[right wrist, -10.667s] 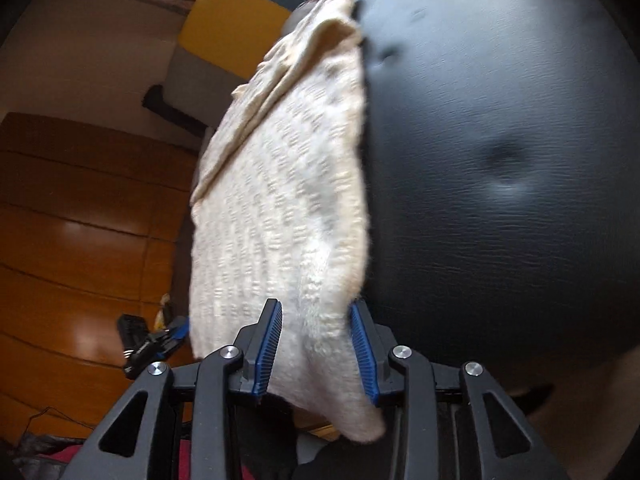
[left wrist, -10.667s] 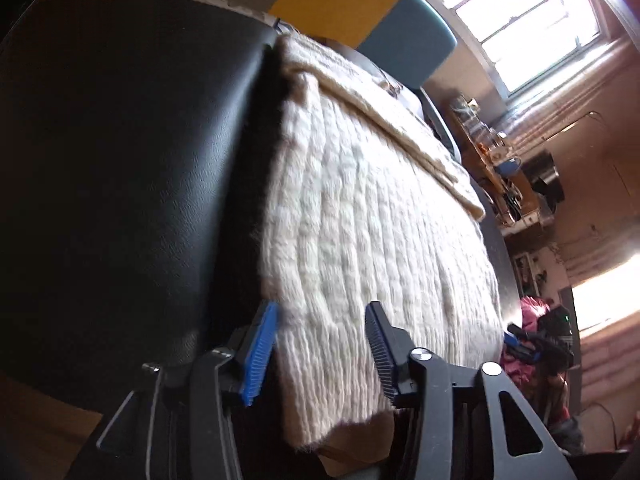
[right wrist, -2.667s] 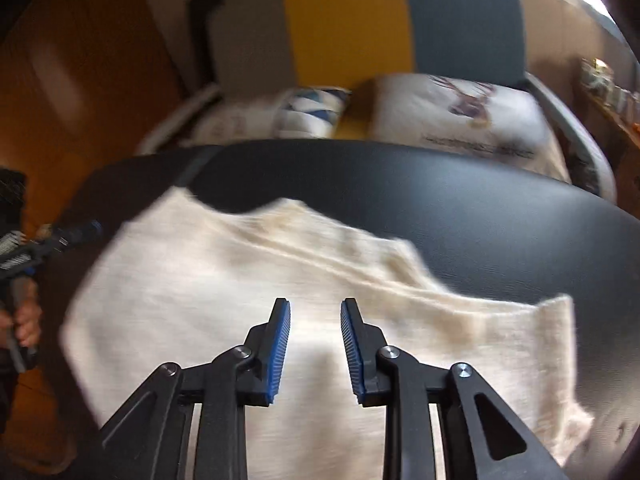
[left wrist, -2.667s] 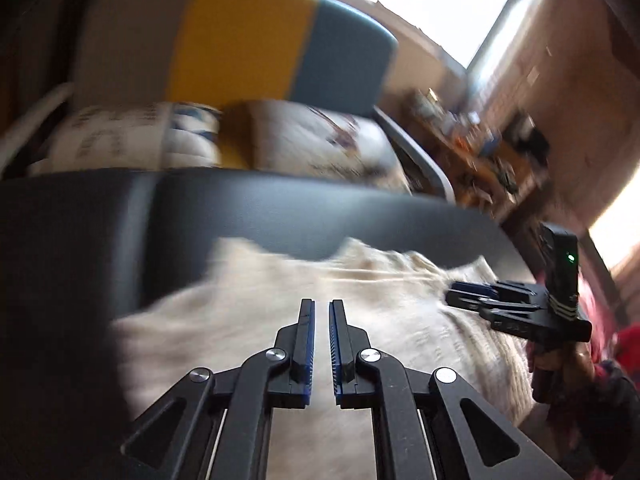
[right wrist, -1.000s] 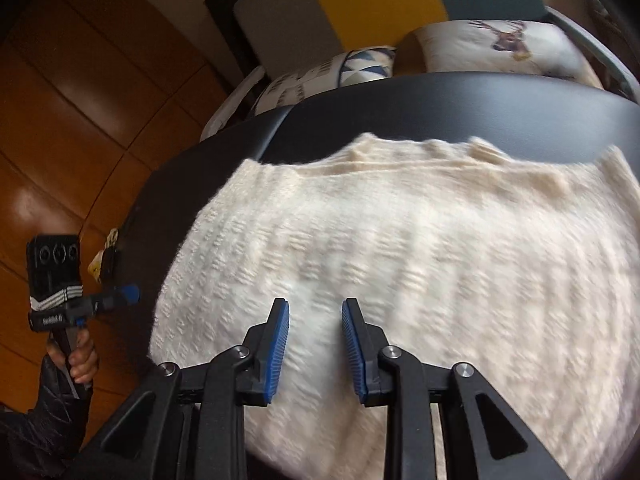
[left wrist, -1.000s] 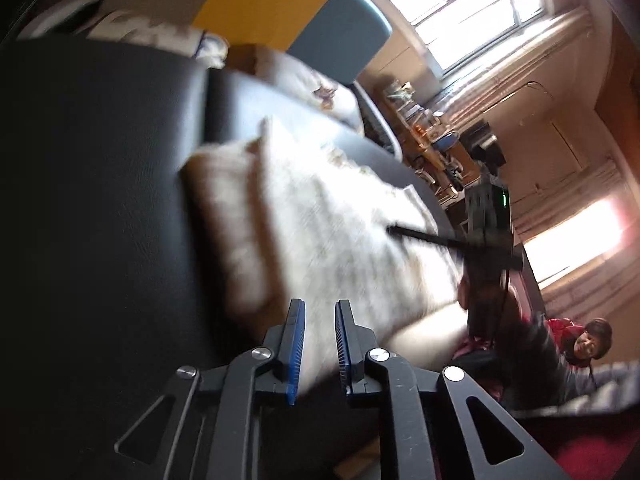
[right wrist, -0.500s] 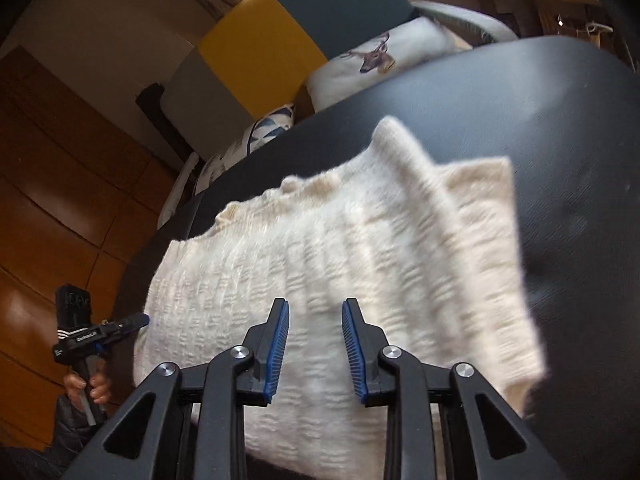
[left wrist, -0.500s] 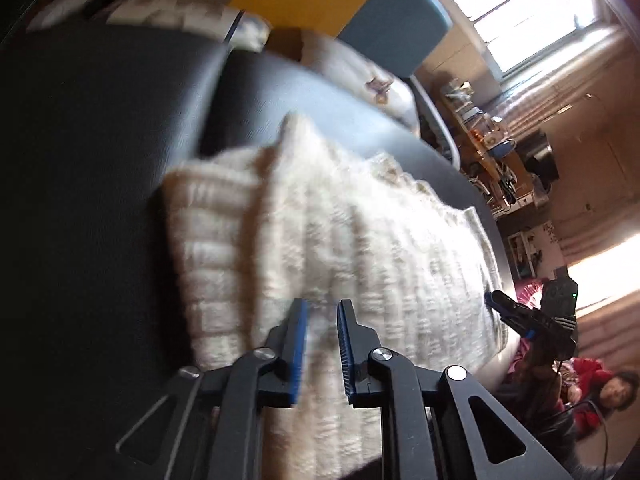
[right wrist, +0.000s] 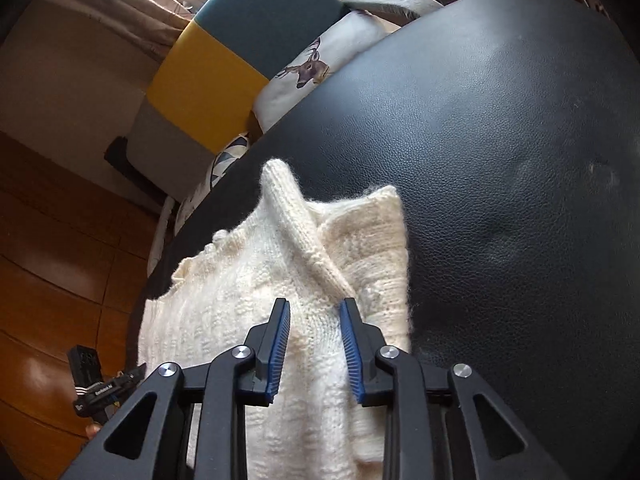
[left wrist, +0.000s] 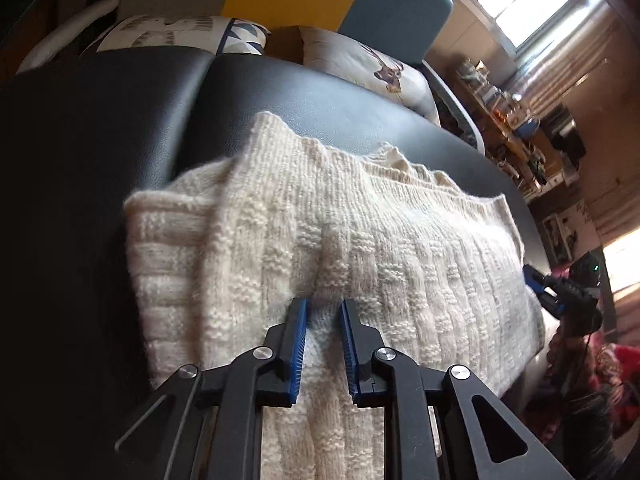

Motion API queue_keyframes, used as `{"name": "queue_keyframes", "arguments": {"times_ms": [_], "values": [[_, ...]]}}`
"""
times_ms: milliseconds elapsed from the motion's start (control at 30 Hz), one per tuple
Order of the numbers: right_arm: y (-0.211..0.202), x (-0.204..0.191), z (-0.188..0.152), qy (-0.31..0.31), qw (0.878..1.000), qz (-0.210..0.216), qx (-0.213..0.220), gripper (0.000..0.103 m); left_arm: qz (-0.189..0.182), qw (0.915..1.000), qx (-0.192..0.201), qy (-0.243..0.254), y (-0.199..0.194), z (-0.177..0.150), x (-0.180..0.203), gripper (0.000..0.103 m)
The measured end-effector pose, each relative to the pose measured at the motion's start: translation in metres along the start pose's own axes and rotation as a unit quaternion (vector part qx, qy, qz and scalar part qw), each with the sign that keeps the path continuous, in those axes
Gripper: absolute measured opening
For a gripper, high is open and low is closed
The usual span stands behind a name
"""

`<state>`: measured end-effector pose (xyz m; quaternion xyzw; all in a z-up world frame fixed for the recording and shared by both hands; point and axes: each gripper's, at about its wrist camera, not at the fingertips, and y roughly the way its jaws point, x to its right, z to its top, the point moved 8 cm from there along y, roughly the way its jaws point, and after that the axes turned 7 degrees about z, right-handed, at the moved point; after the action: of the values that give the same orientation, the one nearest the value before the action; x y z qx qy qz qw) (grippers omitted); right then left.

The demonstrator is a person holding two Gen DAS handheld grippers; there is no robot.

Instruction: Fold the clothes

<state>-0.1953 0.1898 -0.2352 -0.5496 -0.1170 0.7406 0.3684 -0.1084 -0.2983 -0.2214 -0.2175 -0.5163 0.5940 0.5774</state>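
Your cream sweater is a chunky basket-weave knit, fuzzy at the edges, lying folded on the black pebbled-leather worktop and draped over its near edge. One ribbed fold stands up in a soft ridge toward the far side. Your left claw sits over the knit, blue ridged pads a narrow gap apart, pinching nothing. Your right claw is spread a bit wider, also over the knit, gripping nothing.

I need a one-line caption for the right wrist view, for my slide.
Right claw poised, pads apart, over a cream knitted sweater lying on a black padded surface.
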Motion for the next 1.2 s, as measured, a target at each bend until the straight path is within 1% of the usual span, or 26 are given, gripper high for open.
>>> {"name": "queue_keyframes", "arguments": {"times_ms": [67,200,300,367,400,467,500,533,700,733,833,900,1000,1100,1133,1200], "values": [[-0.008,-0.015,-0.002,-0.03,0.999,-0.011,0.007,0.027,-0.012,0.9998,0.005,-0.017,-0.005,-0.001,-0.002,0.019],[-0.004,-0.048,-0.022,-0.08,0.997,-0.018,-0.013,0.028,-0.041,0.9976,0.018,-0.053,-0.022,-0.004,-0.005,0.021],[0.008,-0.067,-0.042,-0.115,0.992,-0.024,-0.034,0.028,-0.054,0.9941,0.035,-0.088,-0.04,-0.005,-0.022,0.03],[0.02,-0.071,-0.053,-0.125,0.991,-0.031,-0.049,0.028,-0.051,0.9915,0.048,-0.109,-0.052,-0.007,-0.038,0.042],[0.026,-0.071,-0.058,-0.127,0.99,-0.035,-0.056,0.028,-0.042,0.9916,0.052,-0.111,-0.057,-0.009,-0.047,0.046],[0.031,-0.069,-0.066,-0.123,0.99,-0.041,-0.061,0.028,-0.025,0.9914,0.061,-0.113,-0.066,-0.013,-0.064,0.063],[0.033,-0.068,-0.068,-0.118,0.99,-0.042,-0.06,0.029,-0.02,0.9912,0.062,-0.115,-0.07,-0.015,-0.072,0.067],[0.033,-0.067,-0.067,-0.113,0.991,-0.041,-0.058,0.029,-0.027,0.9912,0.053,-0.118,-0.07,-0.018,-0.078,0.07],[0.033,-0.063,-0.067,-0.1,0.992,-0.047,-0.061,0.029,-0.061,0.9906,0.008,-0.122,-0.053,-0.026,-0.089,0.072],[0.033,-0.063,-0.067,-0.101,0.992,-0.05,-0.062,0.029,-0.078,0.9889,0.001,-0.126,-0.049,-0.026,-0.088,0.073],[0.034,-0.064,-0.069,-0.107,0.99,-0.058,-0.065,0.03,-0.101,0.9841,-0.012,-0.145,-0.034,-0.023,-0.09,0.073],[0.036,-0.064,-0.068,-0.108,0.99,-0.06,-0.068,0.03,-0.119,0.9819,-0.019,-0.146,-0.028,-0.023,-0.086,0.073],[0.037,-0.062,-0.068,-0.103,0.991,-0.054,-0.066,0.031,-0.132,0.9815,-0.015,-0.138,-0.025,-0.021,-0.08,0.075],[0.036,-0.06,-0.068,-0.099,0.992,-0.047,-0.063,0.031,-0.147,0.9783,-0.002,-0.145,-0.027,-0.017,-0.075,0.084],[0.035,-0.06,-0.068,-0.099,0.992,-0.046,-0.062,0.031,-0.149,0.9782,0.001,-0.145,-0.027,-0.016,-0.073,0.088],[0.035,-0.059,-0.068,-0.099,0.992,-0.042,-0.063,0.031,-0.137,0.9819,-0.001,-0.131,-0.023,-0.016,-0.065,0.092]]}}
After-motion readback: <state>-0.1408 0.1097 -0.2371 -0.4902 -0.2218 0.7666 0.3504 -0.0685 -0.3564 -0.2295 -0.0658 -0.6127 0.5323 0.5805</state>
